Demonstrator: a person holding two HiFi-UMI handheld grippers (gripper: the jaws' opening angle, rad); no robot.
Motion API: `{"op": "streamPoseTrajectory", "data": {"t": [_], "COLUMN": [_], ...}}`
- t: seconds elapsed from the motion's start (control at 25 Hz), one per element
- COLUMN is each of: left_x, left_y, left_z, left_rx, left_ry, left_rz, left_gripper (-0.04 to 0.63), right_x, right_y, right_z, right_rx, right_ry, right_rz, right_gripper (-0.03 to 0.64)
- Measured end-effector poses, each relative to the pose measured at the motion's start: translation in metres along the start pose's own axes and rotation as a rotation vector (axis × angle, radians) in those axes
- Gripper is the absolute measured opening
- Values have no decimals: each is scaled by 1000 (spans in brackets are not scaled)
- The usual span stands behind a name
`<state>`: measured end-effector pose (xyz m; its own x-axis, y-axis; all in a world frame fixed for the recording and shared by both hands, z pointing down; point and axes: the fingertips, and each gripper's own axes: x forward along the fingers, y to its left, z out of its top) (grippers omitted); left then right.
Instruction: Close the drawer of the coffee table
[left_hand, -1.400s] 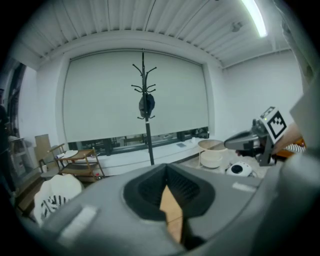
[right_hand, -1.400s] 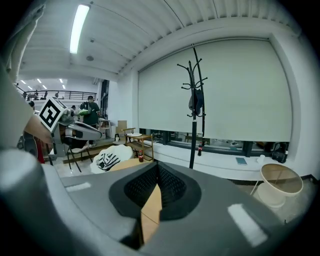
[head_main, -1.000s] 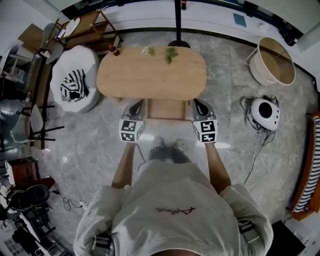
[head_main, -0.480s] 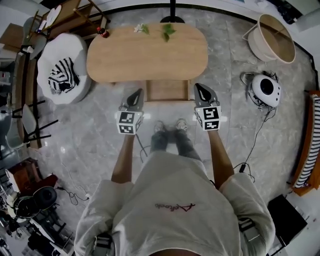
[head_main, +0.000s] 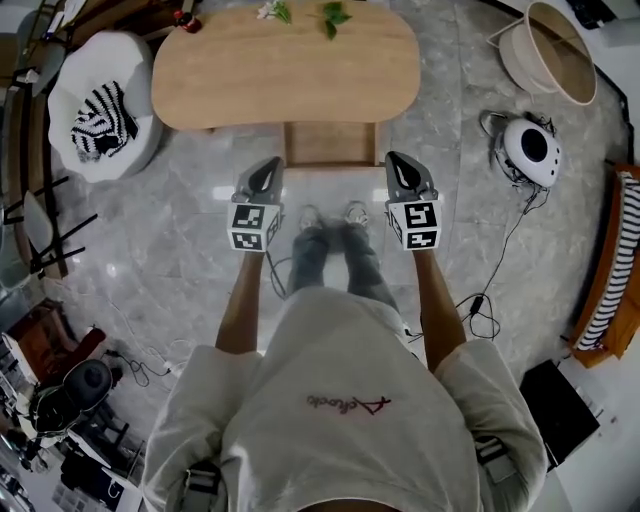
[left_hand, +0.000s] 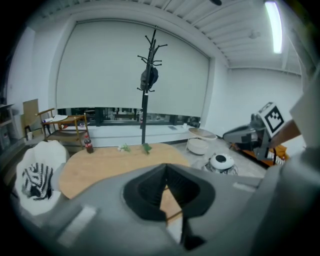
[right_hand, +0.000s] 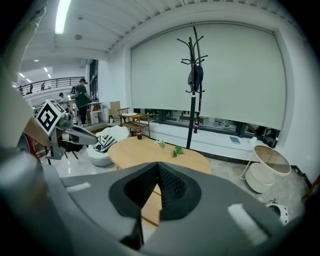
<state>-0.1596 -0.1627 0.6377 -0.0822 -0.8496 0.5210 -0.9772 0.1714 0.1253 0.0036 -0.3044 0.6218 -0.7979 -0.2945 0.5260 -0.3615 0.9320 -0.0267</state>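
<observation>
- Well, the drawer (head_main: 330, 143) is not shut yet. It sticks out from the near side of the desk (head_main: 285, 70), toward the person.
- The left claw (head_main: 266, 172) is closed tight with nothing in it. It sits just beside the drawer's front left corner.
- The right claw (head_main: 398, 166) is closed and empty too, just beside the front right corner.
- Both claws are out at the corners, so a push could slip off the edge and miss.
- If one side pushes harder, the drawer might go in crooked and get stuck.
- A hard shove might slide the desk on the shiny floor (head_main: 180, 215).
- A second ago the claws were up along the drawer's sides. Now they are back by its front. The drawer looks just as far out.
</observation>
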Motion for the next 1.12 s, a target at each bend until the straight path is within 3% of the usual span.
{"op": "streamPoseTrajectory", "data": {"t": [0.24, 0.4, 0.88, 1.12], "left_x": [7, 19, 55, 75], "left_y": [0, 1, -10, -9], "left_z": [-9, -34, -172, -238], "left_rx": [-4, -20, -57, -111], "left_ry": [8, 34, 169, 195], "left_rz": [-3, -11, -50, -31], "left_gripper": [0, 0, -2, 0], "right_x": [12, 25, 52, 65], "right_y": [-2, -3, 22, 39], "right_z": [-2, -25, -173, -251], "right_rx": [-14, -2, 90, 122], "right_ry": [-4, 19, 157, 220], "right_rz": [11, 12, 38, 62], "right_gripper": [3, 5, 5, 4]}}
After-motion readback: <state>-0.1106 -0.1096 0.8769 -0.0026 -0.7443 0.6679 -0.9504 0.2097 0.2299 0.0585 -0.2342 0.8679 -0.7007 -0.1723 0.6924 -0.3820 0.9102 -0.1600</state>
